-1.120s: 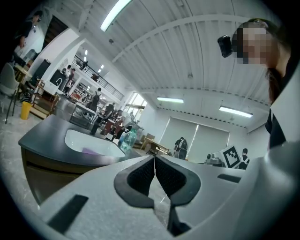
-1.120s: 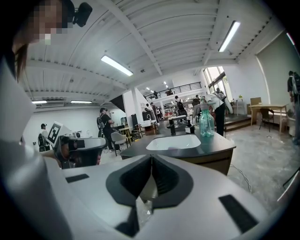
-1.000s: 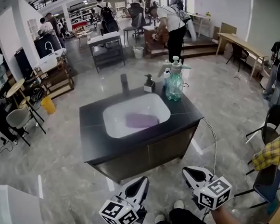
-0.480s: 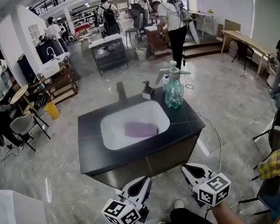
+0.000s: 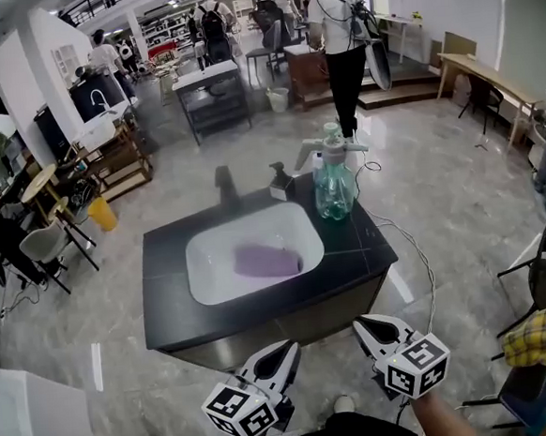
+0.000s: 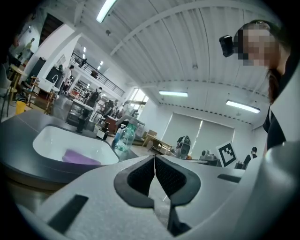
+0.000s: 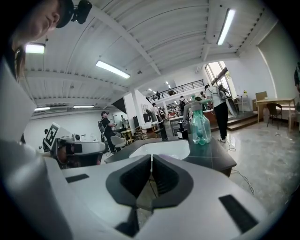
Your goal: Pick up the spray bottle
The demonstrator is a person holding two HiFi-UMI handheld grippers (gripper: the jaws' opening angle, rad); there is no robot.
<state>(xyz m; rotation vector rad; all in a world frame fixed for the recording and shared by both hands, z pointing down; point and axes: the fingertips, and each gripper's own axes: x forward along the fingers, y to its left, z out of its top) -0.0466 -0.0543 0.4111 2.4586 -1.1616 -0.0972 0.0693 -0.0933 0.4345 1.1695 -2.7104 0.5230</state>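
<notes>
A clear green spray bottle (image 5: 332, 177) with a white trigger head stands upright on the back right corner of a dark counter (image 5: 354, 258). The same bottle (image 6: 123, 136) shows far off in the left gripper view, and the bottle (image 7: 200, 123) also in the right gripper view. My left gripper (image 5: 285, 351) and right gripper (image 5: 361, 326) hover low in front of the counter's near edge, well short of the bottle. Both have their jaws pressed together with nothing between them.
A white sink basin (image 5: 207, 258) holds a purple cloth (image 5: 266, 260). A black faucet (image 5: 224, 183) and a soap dispenser (image 5: 278, 182) stand behind it. A cable (image 5: 415, 258) trails down the counter's right side. Chairs (image 5: 541, 281), tables and several people fill the room beyond.
The counter and the spray bottle have drawn nearer and now sit larger and lower in the head view. Both grippers keep their place at the bottom of the view, still shut.
</notes>
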